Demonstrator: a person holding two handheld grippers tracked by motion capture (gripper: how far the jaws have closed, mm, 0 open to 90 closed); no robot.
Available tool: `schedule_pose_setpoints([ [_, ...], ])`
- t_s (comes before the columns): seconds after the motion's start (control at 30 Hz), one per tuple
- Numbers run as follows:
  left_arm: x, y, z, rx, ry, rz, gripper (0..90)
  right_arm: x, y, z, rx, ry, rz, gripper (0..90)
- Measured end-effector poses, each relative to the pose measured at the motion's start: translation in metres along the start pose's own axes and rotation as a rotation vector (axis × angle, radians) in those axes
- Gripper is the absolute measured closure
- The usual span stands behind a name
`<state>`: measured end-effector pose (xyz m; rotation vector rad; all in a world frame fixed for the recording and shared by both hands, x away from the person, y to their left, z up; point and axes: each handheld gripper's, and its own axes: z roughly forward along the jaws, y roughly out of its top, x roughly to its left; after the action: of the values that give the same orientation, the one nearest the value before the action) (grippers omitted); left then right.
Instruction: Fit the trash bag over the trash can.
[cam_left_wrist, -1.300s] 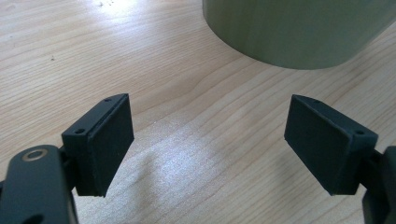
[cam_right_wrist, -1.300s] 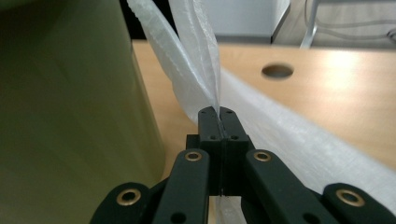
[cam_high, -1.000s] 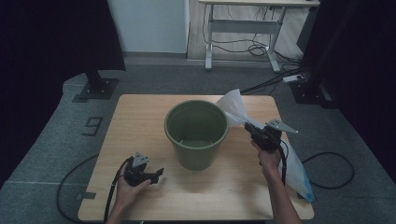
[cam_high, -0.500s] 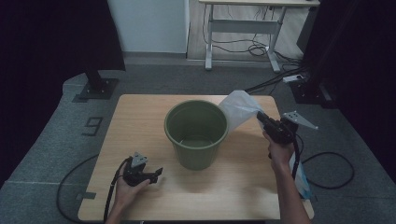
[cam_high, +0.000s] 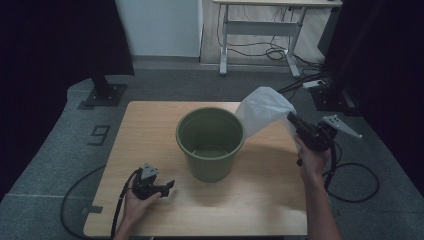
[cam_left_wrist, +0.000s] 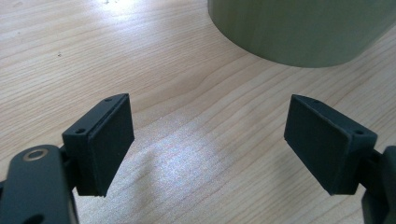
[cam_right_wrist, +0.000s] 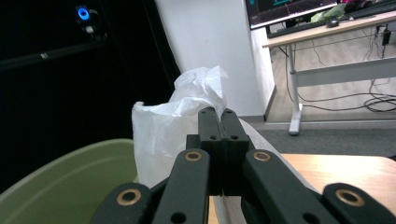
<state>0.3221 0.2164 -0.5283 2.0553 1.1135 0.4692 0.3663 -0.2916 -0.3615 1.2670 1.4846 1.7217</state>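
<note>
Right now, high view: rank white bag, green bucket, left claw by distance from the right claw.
1. white bag: pinched in the right claw, just left of it.
2. green bucket: table centre, further left.
3. left claw: near-left, by the table's front edge.

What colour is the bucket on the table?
Olive green, inside and out. The bucket shows best in the high view.

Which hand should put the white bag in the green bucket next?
Right, most likely. The right tool is shut on the white bag, lifted beside the green bucket rim. The left tool sits open and low on the table in front of the bucket, holding nothing.
</note>
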Motion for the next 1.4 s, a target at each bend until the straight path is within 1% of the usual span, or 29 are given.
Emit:
schedule_pose_setpoints([
  [0.1, 0.000, 0.000, 0.000, 0.001, 0.000, -0.001, 15.8, 0.003, 0.006, -0.005, -0.018, 0.008, 0.000, 88.5],
  [0.17, 0.000, 0.000, 0.000, 0.001, 0.000, -0.001, 15.8, 0.006, 0.011, -0.007, -0.035, 0.036, 0.015, 88.5],
  [0.23, 0.000, 0.000, 0.000, 0.000, 0.001, -0.001, 15.8, 0.011, 0.017, -0.010, -0.050, 0.038, 0.001, 88.5],
  [0.3, 0.000, 0.000, 0.000, 0.000, 0.002, -0.002, 15.8, 0.015, 0.024, -0.012, -0.067, 0.047, 0.001, 88.4],
  [0.5, 0.001, 0.000, -0.001, 0.000, 0.002, -0.003, 15.8, 0.031, 0.044, -0.020, -0.115, 0.063, -0.039, 88.4],
  [0.57, 0.001, 0.000, -0.001, 0.002, 0.002, 0.000, 15.8, 0.038, 0.049, -0.022, -0.121, 0.069, -0.063, 88.4],
  [0.63, 0.001, 0.000, -0.001, 0.000, 0.001, -0.001, 15.8, 0.044, 0.050, -0.022, -0.114, 0.085, -0.078, 88.5],
  [0.7, 0.002, 0.000, -0.001, 0.001, 0.001, -0.002, 15.9, 0.050, 0.048, -0.022, -0.101, 0.098, -0.092, 88.5],
  [0.83, 0.001, 0.000, -0.002, 0.000, 0.002, -0.001, 15.9, 0.058, 0.036, -0.016, -0.071, 0.132, -0.098, 88.4],
  [1.07, 0.002, 0.000, 0.000, 0.000, 0.004, -0.003, 16.0, 0.070, 0.003, -0.004, 0.004, 0.199, -0.111, 88.4],
  [1.17, 0.001, 0.000, -0.001, 0.001, 0.002, -0.002, 15.9, 0.076, -0.008, 0.003, 0.032, 0.223, -0.111, 88.4],
  [1.4, 0.002, 0.000, -0.001, 0.002, 0.000, -0.003, 15.9, 0.091, -0.032, 0.018, 0.125, 0.272, -0.128, 88.3],
])
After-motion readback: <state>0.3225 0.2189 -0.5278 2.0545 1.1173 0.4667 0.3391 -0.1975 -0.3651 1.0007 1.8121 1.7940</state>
